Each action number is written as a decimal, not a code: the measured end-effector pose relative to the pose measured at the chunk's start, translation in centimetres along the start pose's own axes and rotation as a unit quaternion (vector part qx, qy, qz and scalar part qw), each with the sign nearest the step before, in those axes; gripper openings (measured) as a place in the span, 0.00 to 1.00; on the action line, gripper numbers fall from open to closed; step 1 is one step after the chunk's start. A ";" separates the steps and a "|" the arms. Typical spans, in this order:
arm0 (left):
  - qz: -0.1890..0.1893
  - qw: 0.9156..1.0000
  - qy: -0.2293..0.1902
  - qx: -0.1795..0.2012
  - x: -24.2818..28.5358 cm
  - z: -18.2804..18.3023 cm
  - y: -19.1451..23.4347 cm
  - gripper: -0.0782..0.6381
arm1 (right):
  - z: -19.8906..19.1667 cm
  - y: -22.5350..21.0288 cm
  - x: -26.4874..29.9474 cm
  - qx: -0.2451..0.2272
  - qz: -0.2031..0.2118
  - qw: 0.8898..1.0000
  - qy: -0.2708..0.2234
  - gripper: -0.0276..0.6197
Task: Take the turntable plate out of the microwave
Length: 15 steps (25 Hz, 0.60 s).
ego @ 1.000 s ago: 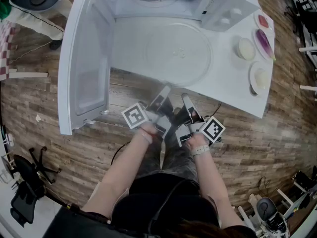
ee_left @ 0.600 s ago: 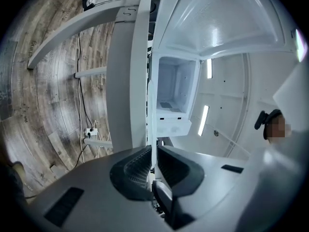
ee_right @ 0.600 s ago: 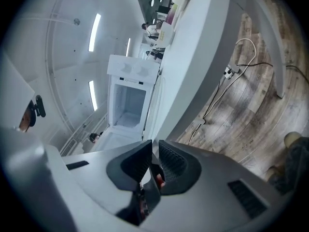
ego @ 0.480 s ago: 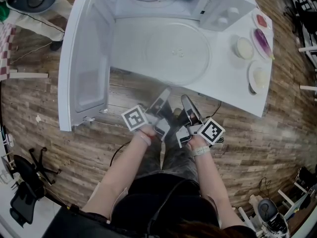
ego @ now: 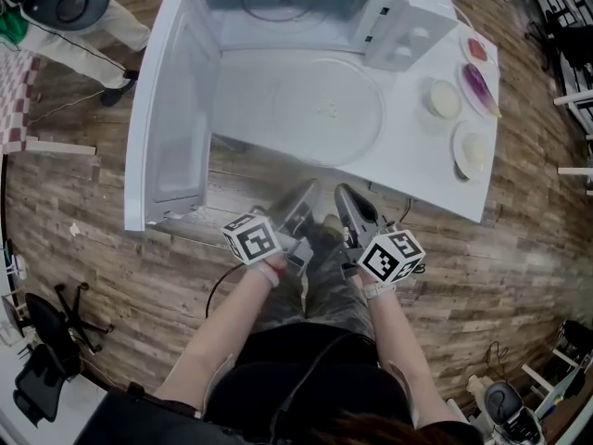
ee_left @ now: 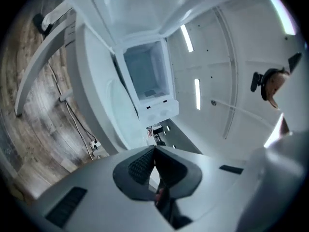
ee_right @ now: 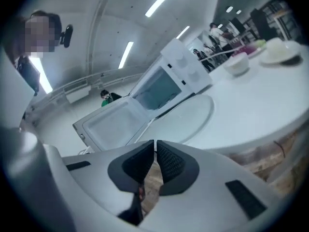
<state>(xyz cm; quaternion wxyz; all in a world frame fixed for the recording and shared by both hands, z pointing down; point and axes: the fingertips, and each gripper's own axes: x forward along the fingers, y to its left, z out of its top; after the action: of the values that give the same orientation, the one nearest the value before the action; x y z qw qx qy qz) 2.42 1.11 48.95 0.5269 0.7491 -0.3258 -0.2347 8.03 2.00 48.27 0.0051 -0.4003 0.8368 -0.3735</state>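
Glass plate (ego: pixel 326 109) is lying on the table (ego: pixel 435 170) just ahead of the left gripper (ego: pixel 305 193) and right gripper (ego: pixel 344 196). Their empty jaws have just been closing, tips meeting. Both are sitting rolled over since a second ago.

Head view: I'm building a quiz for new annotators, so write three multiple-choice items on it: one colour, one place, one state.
1. The microwave is: A white, B black, C red.
2. The turntable plate lies: A inside the microwave, B on the table in front of it, C on the floor.
3. The microwave door is: A shut, B taken off, C swung open.
Answers: A, white casing; B, it rests flat on the tabletop outside the cavity; C, the door stands out at picture left.
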 end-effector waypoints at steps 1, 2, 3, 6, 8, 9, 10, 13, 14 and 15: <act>0.004 1.000 -0.001 0.020 0.0 0.4 -0.5 0.13 | 0.6 0.6 -0.1 -0.031 0.000 1.000 0.002 0.10; 0.008 0.999 -0.003 0.041 0.1 1.0 -1.1 0.13 | 1.2 1.2 -0.3 -0.061 -0.001 0.998 0.002 0.09; 0.012 0.998 -0.007 0.065 0.1 1.5 -1.6 0.12 | 2.0 1.7 -0.4 -0.088 -0.004 0.996 -0.001 0.09; 0.027 0.989 -0.016 0.143 0.2 3.2 -3.5 0.12 | 4.3 3.2 -0.7 -0.153 -0.003 0.988 -0.014 0.08; 0.044 0.980 -0.018 0.193 0.2 3.9 -4.5 0.12 | 5.5 4.2 -0.8 -0.183 0.004 0.983 -0.022 0.08; 0.055 0.974 -0.018 0.218 0.1 4.1 -4.9 0.12 | 5.9 4.6 -0.9 -0.195 0.007 0.980 -0.025 0.08; 0.067 0.968 -0.018 0.243 -0.1 4.3 -5.2 0.12 | 6.2 4.9 -1.0 -0.206 0.009 0.978 -0.028 0.08; 0.099 0.949 -0.025 0.297 -0.6 4.9 -6.1 0.12 | 6.8 6.1 -1.2 -0.241 0.019 0.970 -0.027 0.08; 0.105 0.946 -0.030 0.307 -0.8 5.1 -6.3 0.12 | 6.9 6.6 -1.3 -0.254 0.024 0.967 -0.024 0.08; 0.110 0.943 -0.035 0.314 -1.0 5.3 -6.6 0.12 | 6.9 7.1 -1.5 -0.267 0.030 0.963 -0.021 0.08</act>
<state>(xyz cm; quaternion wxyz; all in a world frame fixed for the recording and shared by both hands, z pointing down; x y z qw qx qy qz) -0.35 0.04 40.93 0.2759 0.8272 -0.4815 -0.0877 6.38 1.54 38.37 -0.0733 -0.3693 0.9175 -0.1281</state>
